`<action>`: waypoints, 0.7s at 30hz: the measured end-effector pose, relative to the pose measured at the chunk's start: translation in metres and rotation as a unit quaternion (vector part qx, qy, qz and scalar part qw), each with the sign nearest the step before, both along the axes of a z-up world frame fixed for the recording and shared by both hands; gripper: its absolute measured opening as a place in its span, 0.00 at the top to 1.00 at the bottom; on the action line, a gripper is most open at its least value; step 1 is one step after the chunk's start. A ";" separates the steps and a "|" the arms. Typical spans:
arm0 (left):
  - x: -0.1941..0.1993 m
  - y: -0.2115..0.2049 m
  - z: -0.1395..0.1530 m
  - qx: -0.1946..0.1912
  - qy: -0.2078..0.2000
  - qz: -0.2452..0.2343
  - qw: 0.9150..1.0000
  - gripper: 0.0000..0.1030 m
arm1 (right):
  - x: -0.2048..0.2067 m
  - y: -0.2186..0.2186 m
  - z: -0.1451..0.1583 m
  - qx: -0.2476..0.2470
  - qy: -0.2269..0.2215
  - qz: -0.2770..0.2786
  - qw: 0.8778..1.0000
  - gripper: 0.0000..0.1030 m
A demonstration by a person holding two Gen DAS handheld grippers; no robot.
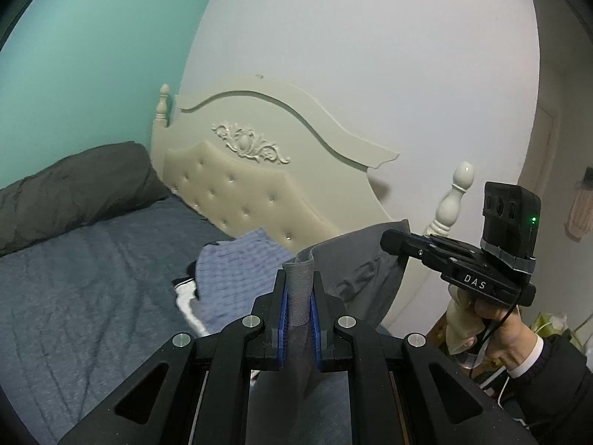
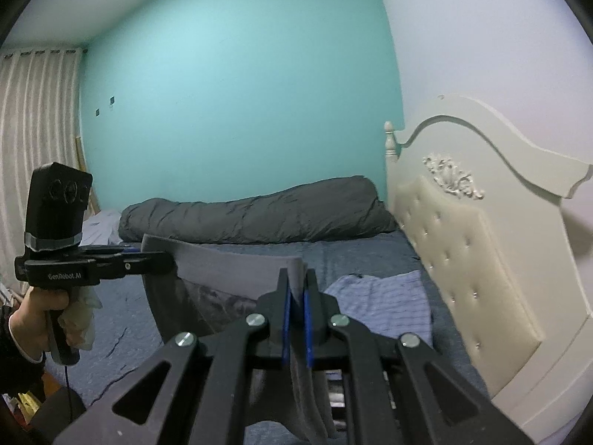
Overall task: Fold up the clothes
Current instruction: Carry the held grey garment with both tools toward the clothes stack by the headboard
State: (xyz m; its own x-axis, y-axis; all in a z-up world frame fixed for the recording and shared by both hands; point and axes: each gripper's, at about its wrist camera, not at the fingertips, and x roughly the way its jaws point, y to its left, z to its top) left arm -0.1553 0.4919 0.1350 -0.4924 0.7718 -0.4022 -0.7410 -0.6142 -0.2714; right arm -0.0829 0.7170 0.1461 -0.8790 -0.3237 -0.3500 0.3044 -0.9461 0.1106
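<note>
A grey garment (image 1: 352,259) hangs in the air above the bed, stretched between both grippers. My left gripper (image 1: 299,278) is shut on its ribbed edge, which sticks up between the blue pads. In the left wrist view my right gripper (image 1: 387,241) pinches the far corner, held by a hand in a dark sleeve. In the right wrist view the right gripper (image 2: 296,276) is shut on one corner of the grey garment (image 2: 229,267). The left gripper (image 2: 168,259) clamps the opposite corner. The cloth sags below the taut top edge, showing a dark print.
A light blue striped garment (image 2: 381,300) lies crumpled on the blue bed sheet (image 1: 74,278) beside the cream tufted headboard (image 2: 463,259). A rolled dark duvet (image 2: 259,215) lies along the teal wall. Curtains (image 2: 33,129) hang at the left.
</note>
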 end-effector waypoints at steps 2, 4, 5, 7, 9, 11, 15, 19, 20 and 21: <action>-0.005 0.014 0.001 0.000 0.002 -0.005 1.000 0.90 | -0.002 0.010 0.002 0.001 0.001 -0.004 1.000 0.95; -0.010 0.026 0.003 -0.003 0.005 -0.009 1.000 0.90 | -0.006 0.021 0.002 0.004 0.002 -0.009 1.000 0.95; -0.013 0.031 0.004 -0.004 0.007 -0.010 1.000 0.90 | -0.007 0.025 0.002 0.005 0.002 -0.010 1.000 0.95; -0.018 0.041 0.005 -0.007 0.009 -0.012 1.000 0.90 | -0.011 0.037 0.002 0.001 0.004 -0.013 1.000 0.95; -0.024 0.051 0.006 -0.009 0.010 -0.012 1.000 0.90 | -0.015 0.044 0.002 -0.001 0.005 -0.016 1.000 0.95; -0.031 0.058 0.006 -0.011 0.008 -0.012 1.000 0.90 | -0.023 0.052 0.001 -0.003 0.003 -0.019 1.000 0.95; -0.043 0.070 0.006 -0.017 0.008 -0.010 1.000 0.90 | -0.034 0.061 0.001 -0.001 0.000 -0.020 1.000 0.95; -0.054 0.081 0.005 -0.022 0.007 -0.007 1.000 0.90 | -0.046 0.069 -0.001 0.000 0.000 -0.022 1.000 0.95; -0.057 0.084 0.005 -0.023 0.007 -0.006 1.000 0.90 | -0.050 0.072 -0.001 -0.001 0.000 -0.022 1.000 0.95; -0.060 0.087 0.005 -0.024 0.007 -0.006 1.000 0.90 | -0.053 0.074 -0.001 -0.002 0.000 -0.022 1.000 0.95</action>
